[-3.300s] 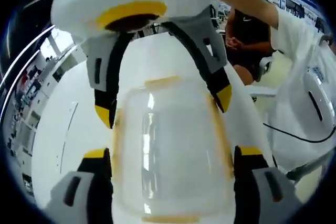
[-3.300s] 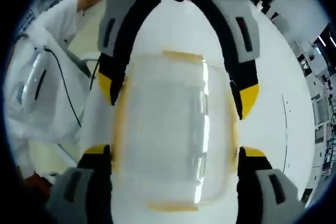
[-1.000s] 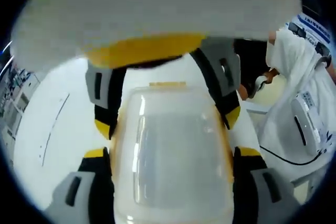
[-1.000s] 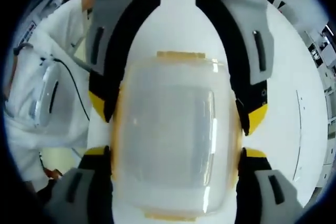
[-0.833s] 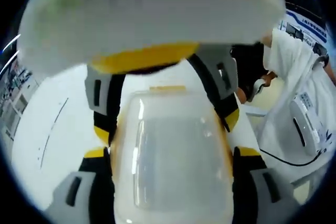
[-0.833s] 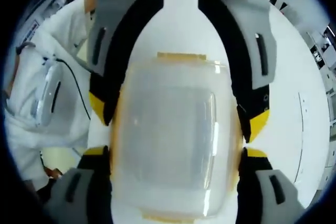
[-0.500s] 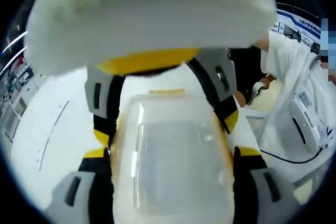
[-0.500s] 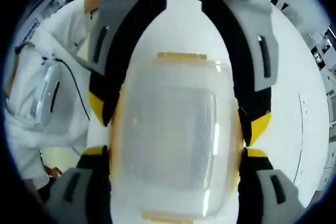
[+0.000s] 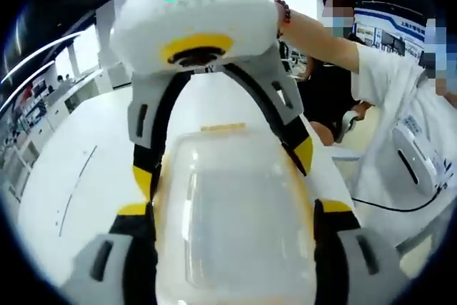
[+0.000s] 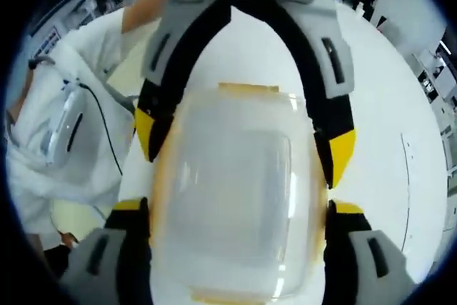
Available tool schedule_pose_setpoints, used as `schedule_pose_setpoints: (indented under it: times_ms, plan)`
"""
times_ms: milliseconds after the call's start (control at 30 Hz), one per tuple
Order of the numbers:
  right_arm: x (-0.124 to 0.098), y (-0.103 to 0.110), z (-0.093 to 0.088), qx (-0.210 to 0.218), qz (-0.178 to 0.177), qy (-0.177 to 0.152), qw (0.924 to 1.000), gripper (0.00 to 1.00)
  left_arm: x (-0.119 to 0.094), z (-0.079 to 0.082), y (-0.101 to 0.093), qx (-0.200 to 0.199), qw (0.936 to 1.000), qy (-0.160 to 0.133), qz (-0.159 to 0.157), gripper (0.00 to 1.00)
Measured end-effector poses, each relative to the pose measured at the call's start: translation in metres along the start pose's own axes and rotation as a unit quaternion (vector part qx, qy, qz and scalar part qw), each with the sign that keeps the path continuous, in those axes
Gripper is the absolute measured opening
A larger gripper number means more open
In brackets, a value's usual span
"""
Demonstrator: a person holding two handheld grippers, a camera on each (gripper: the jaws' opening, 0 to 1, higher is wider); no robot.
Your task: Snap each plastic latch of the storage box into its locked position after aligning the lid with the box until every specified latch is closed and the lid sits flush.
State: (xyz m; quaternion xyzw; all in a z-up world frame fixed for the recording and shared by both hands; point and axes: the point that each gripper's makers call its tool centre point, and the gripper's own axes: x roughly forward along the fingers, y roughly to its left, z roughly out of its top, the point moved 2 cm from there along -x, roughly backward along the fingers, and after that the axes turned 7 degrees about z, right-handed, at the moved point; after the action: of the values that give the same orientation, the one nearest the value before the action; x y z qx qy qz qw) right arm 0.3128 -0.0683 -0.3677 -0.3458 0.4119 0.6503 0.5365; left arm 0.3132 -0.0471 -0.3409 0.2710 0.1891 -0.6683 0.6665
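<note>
- Where the two tools face each other over the white table, the clear storage box sits between both pairs of jaws.
- Left gripper: jaws apart, straddling box sides; contact unclear.
- Right gripper: likewise spread, straddling the box.
- Lid on; yellow latch at far end.

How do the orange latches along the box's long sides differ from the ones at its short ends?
The side latches run as long strips down the storage box, each with a jaw of the right gripper beside it; the end latch is a short tab crossing the far edge, with no jaw beside it. Both are translucent orange and lie close against the clear lid.
</note>
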Motion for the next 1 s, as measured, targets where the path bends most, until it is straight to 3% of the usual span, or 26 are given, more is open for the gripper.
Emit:
schedule_pose_setpoints:
  times_ms: [133, 200, 533, 767, 867, 1000]
  plan:
    - [-0.005, 0.003, 0.003, -0.004, -0.007, -0.002, 1.0, 1.0, -0.012, 0.015, 0.007, -0.007, 0.9992, -0.039, 0.002, 0.94]
    - [-0.009, 0.003, 0.004, -0.005, -0.012, -0.004, 0.9999, 1.0, -0.017, 0.017, 0.007, -0.007, 0.9991, -0.042, 0.006, 0.94]
    - [-0.009, 0.006, 0.006, -0.015, -0.035, 0.005, 0.9993, 1.0, -0.012, 0.006, -0.003, 0.023, 0.9995, -0.015, 0.016, 0.91]
    - [-0.003, 0.014, 0.002, -0.026, -0.055, 0.013, 0.998, 1.0, -0.01, 0.009, -0.009, 0.057, 0.9972, -0.02, 0.045, 0.85]
    - [0.0, 0.014, -0.001, -0.037, -0.076, 0.017, 0.9962, 1.0, -0.008, 0.002, -0.017, 0.072, 0.9964, -0.003, 0.045, 0.85]
    - [0.001, 0.021, -0.001, -0.03, -0.079, 0.004, 0.9964, 1.0, -0.005, -0.015, -0.028, 0.084, 0.9952, 0.027, 0.042, 0.86]
